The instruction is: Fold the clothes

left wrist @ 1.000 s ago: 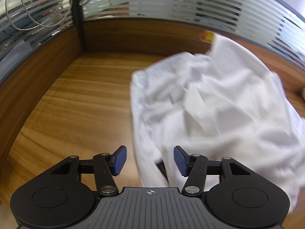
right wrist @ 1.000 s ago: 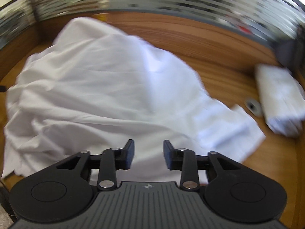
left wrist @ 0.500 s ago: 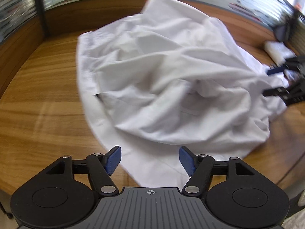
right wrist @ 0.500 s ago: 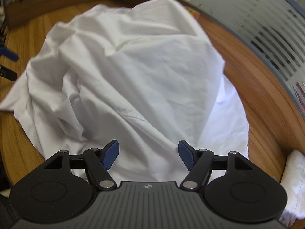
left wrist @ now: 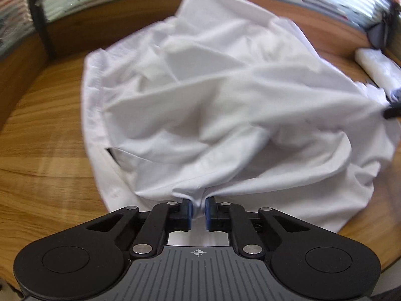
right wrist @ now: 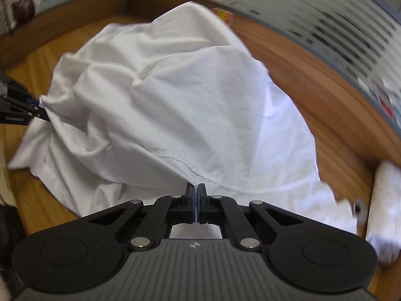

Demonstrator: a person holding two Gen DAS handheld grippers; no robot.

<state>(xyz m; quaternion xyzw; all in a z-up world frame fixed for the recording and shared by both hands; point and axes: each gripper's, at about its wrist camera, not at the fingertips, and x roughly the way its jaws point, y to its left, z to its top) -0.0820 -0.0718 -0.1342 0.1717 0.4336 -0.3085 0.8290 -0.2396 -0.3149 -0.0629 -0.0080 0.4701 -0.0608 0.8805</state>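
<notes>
A crumpled white garment point(left wrist: 225, 100) lies heaped on the wooden table point(left wrist: 45, 150). My left gripper point(left wrist: 198, 204) is at its near edge, jaws closing, with a bunched pinch of the cloth pressed between the blue pads. In the right wrist view the same garment point(right wrist: 175, 100) rises in a mound. My right gripper point(right wrist: 196, 190) is shut on a thin hemmed fold at its near edge. Each gripper shows in the other's view: the right gripper point(left wrist: 391, 105) at the far right, the left gripper point(right wrist: 30, 113) at the far left, cloth drawn taut between them.
A folded white stack point(left wrist: 378, 67) lies at the table's right end, also the folded stack point(right wrist: 386, 208), with a small round object point(right wrist: 358, 207) beside it. Low wooden walls topped by striped frosted glass point(right wrist: 351, 37) ring the table point(right wrist: 325, 115).
Both grippers, open half a second ago, have closed on the garment's near edge. The left gripper came forward and down onto the cloth. The garment now stretches between the two.
</notes>
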